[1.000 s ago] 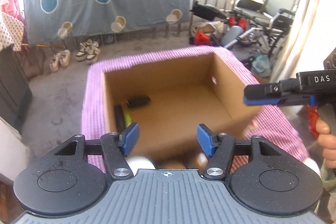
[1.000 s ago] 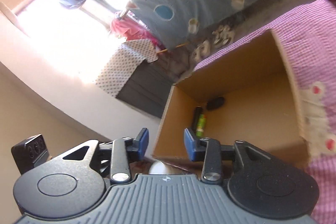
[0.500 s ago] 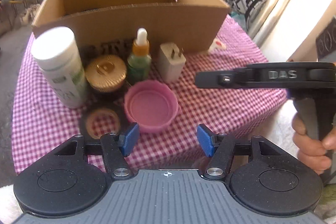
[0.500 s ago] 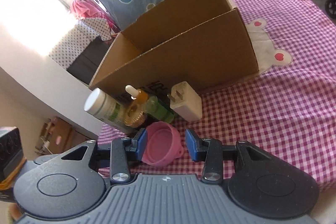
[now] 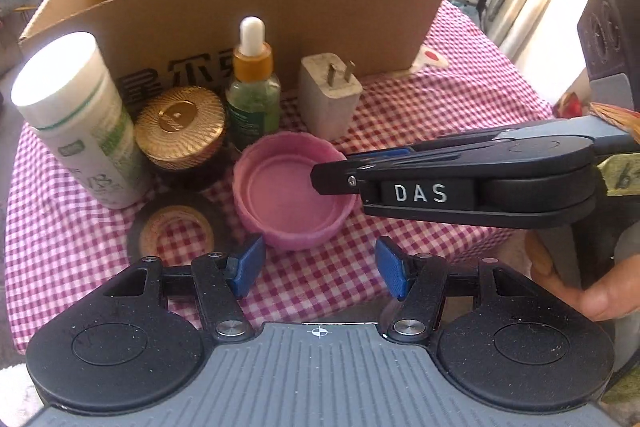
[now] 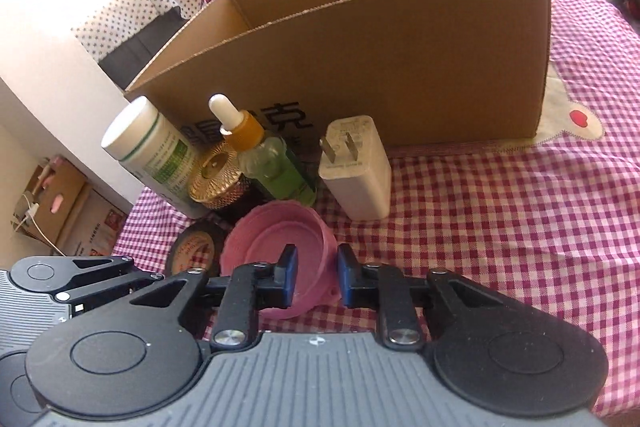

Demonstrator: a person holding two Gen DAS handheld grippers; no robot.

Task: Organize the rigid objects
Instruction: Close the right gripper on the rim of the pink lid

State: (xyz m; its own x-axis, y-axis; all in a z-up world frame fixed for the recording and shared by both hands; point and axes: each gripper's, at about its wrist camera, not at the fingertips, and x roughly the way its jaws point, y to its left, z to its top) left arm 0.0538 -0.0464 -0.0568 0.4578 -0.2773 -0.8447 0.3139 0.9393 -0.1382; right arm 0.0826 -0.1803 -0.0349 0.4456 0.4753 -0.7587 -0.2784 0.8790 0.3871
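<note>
A pink lid [image 5: 280,195] [image 6: 276,239] lies open side up on the checked cloth, in front of a cardboard box [image 5: 280,7] [image 6: 400,67]. My right gripper [image 6: 316,275] [image 5: 332,175] comes in from the right, its jaws closing on the lid's near-right rim: one pad inside, one outside, both pressing on it. My left gripper [image 5: 320,267] stands open just in front of the lid with nothing between its fingers. Behind the lid stand a white bottle [image 5: 80,119], a gold-lidded jar [image 5: 180,127], a dropper bottle [image 5: 252,95] and a white charger [image 5: 328,95].
A black tape roll [image 5: 172,227] lies flat left of the lid. The pink checked cloth [image 5: 440,99] covers the table. A hand [image 5: 600,299] holds the right gripper's handle at the right. Wheelchairs stand beyond the table, far right.
Both grippers came down from above the box to the objects in front of it. The right gripper moved onto the pink lid and closed on its rim; the left stayed open.
</note>
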